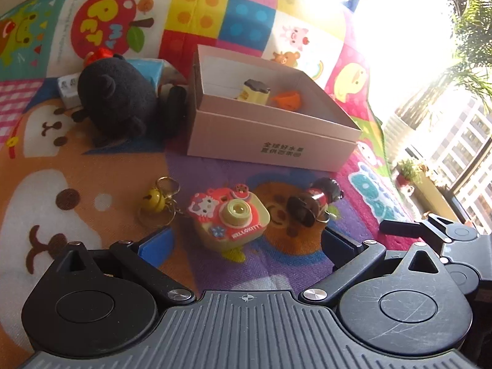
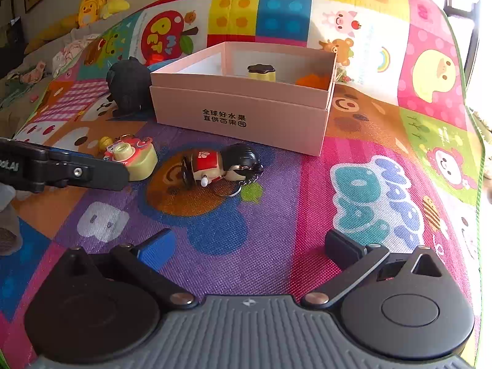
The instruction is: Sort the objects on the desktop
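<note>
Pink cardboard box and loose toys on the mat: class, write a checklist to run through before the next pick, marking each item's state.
1. Pink cardboard box open on top: ok.
2. Left gripper open: ok.
3. Right gripper open, nothing between its pads: ok.
4. Red and yellow toy camera ahead of the left gripper: ok.
5. Red-shirted doll keychain lying unobstructed: ok.
6. Room left in the box: ok.
</note>
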